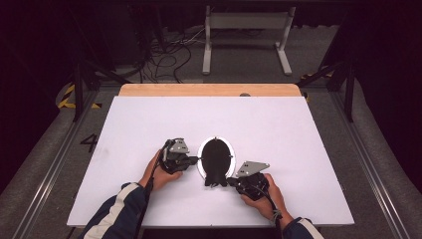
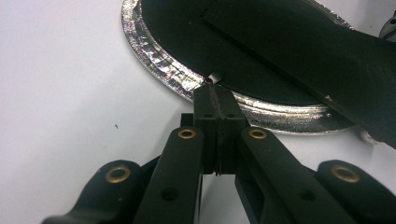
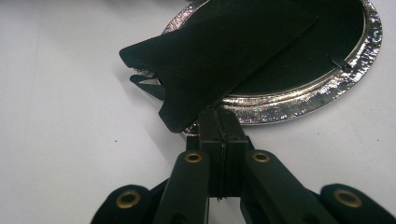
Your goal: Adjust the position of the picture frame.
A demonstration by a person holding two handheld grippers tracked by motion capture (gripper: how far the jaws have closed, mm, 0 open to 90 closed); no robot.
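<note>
An oval picture frame point(image 1: 216, 155) lies face down on the white tabletop, showing its black back and shiny silver rim point(image 2: 159, 60). A black fold-out stand point(image 3: 219, 51) lies across the back and overhangs the near end. My left gripper point(image 1: 198, 159) is at the frame's left edge. Its jaws are pressed shut, and the tips point(image 2: 215, 91) touch a small metal tab point(image 2: 214, 77) on the rim. My right gripper point(image 1: 230, 180) is at the frame's near right end, also shut. Its tips point(image 3: 218, 116) sit against the rim under the stand's lower corner. Another tab point(image 3: 343, 65) sits on the rim.
The white board point(image 1: 278, 129) covers a wooden table whose bare strip point(image 1: 209, 89) runs along the far edge. Beyond it are a white metal stand point(image 1: 246, 30) and loose cables point(image 1: 164, 55) on the floor. A dark frame post point(image 1: 77, 84) stands at the left.
</note>
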